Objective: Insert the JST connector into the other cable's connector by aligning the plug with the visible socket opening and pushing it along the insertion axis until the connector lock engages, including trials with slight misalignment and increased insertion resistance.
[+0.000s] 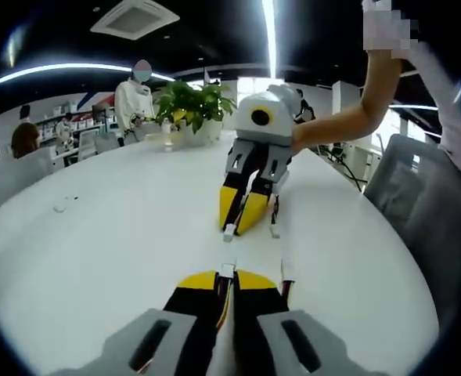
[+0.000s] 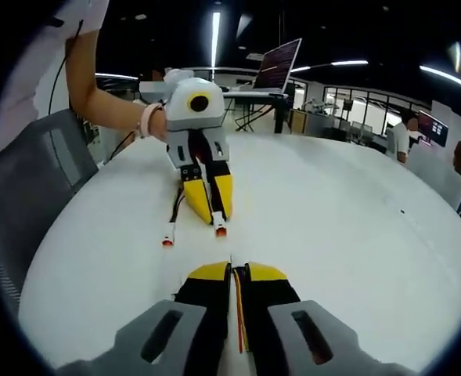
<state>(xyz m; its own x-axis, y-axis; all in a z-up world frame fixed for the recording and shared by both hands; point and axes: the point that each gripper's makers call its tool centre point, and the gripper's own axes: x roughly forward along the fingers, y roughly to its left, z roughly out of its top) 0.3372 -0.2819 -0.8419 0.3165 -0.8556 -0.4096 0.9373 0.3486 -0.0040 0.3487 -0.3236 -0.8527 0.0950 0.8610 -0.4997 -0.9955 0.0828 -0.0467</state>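
1. Closest to me in the left gripper view, my left gripper [image 1: 227, 276] is showing its yellow-and-black jaws pressed together on a cable [image 1: 225, 301], with a small white plug [image 1: 227, 270] poking out just past the tips.
2. A second wire end [image 1: 286, 270] from that cable is lying on the white table [image 1: 97, 258] just to the right of those jaws.
3. Straight ahead, the right gripper [image 1: 239, 223] is facing me tip to tip, a hand [image 1: 289, 106] wrapping its white body, its jaws squeezed down on a cable with a white connector [image 1: 228, 232] at the tips.
4. The two white ends are sitting near each other but apart, a strip of bare table showing between them.
5. Switching to the right gripper view, I'm seeing my right gripper [image 2: 239, 270] with its jaws closed on a red-and-yellow cable [image 2: 239, 313] running up between them.
6. Across from it the left gripper [image 2: 210, 211] is pointing down at the table, clamping its cable, with a red-tipped end [image 2: 221, 230] at its tips.
7. Another red-tipped lead [image 2: 167, 240] is resting on the table just left of those tips.
8. Farther back I'm catching a potted plant [image 1: 191, 106] on the table and an open laptop [image 2: 275, 69] on a stand.
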